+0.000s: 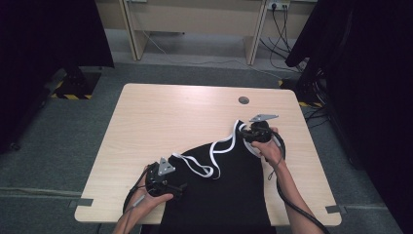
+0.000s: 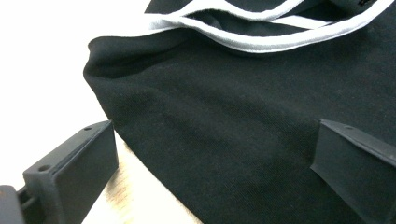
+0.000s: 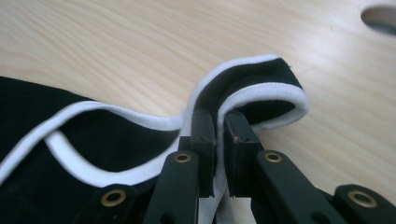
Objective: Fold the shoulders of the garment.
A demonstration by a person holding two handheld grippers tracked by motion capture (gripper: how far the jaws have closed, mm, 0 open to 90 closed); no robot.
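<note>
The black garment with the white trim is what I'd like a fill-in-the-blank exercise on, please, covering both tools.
1. The right tool is shut on the garment's ____ trim.
2. The left tool's jaws stand ____, astride the edge of the black garment.
3. The garment lies on a ____ table.
4. Near the table's far edge is a round ____.

Missing words: white; open; wooden; hole

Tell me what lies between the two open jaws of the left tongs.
In the left gripper view, the black garment lies between the jaws of the left tongs, its folded edge running across bare table. The jaws stand wide apart, not pressing it.
</note>
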